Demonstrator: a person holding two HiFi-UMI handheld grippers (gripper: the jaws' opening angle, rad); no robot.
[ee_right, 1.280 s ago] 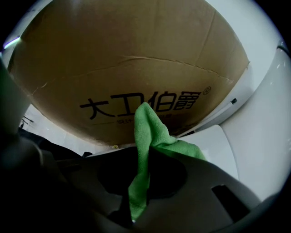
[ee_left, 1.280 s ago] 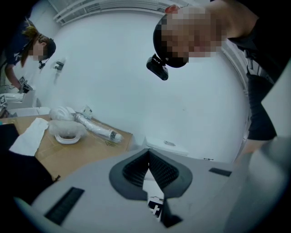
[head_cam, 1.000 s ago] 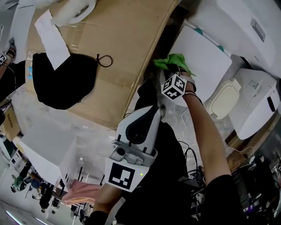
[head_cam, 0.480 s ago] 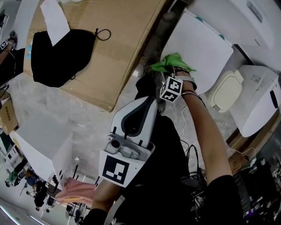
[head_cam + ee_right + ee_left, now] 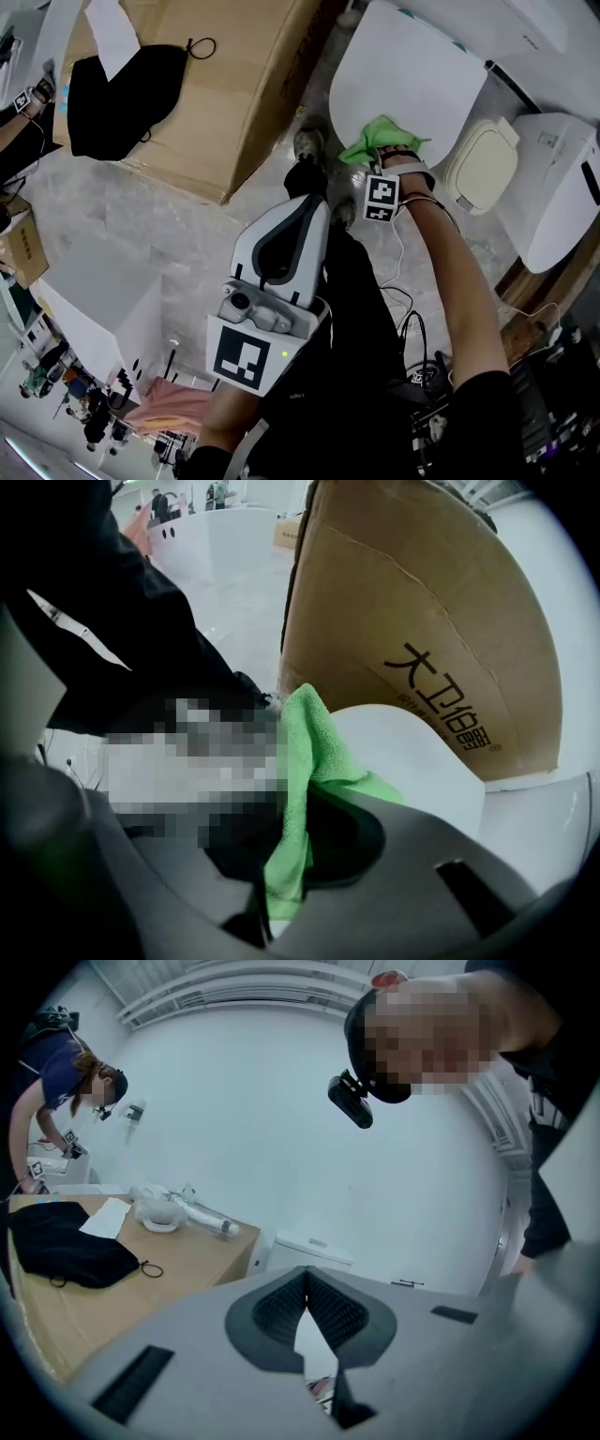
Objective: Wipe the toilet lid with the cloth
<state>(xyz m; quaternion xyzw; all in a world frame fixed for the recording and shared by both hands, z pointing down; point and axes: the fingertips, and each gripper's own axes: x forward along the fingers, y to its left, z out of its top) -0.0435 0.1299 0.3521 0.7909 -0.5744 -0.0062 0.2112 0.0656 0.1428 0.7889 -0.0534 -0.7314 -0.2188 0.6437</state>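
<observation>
The white toilet lid (image 5: 408, 80) lies at the top of the head view. A green cloth (image 5: 380, 141) rests on its near edge. My right gripper (image 5: 384, 155) is shut on the cloth, its tips hidden under the folds and its marker cube just behind. In the right gripper view the green cloth (image 5: 305, 761) is pinched between the jaws of the right gripper (image 5: 286, 855) and drapes onto the lid (image 5: 412, 752). My left gripper (image 5: 305, 206) hangs at mid-frame above the person's legs, away from the lid. The left gripper (image 5: 305, 1312) has its ribbed pads together, holding nothing.
A large cardboard box (image 5: 216, 94) with a black bag (image 5: 112, 94) on it stands left of the lid. A cream seat (image 5: 483, 169) and another white toilet (image 5: 553, 197) sit to the right. Shoes (image 5: 309, 145), cables (image 5: 403, 300) and a pink cloth (image 5: 178, 408) are on the floor.
The right gripper has slid the green cloth from the lid's left corner rightward along its near edge. The head view has shifted, bringing the lid closer. The left gripper has stayed shut.
</observation>
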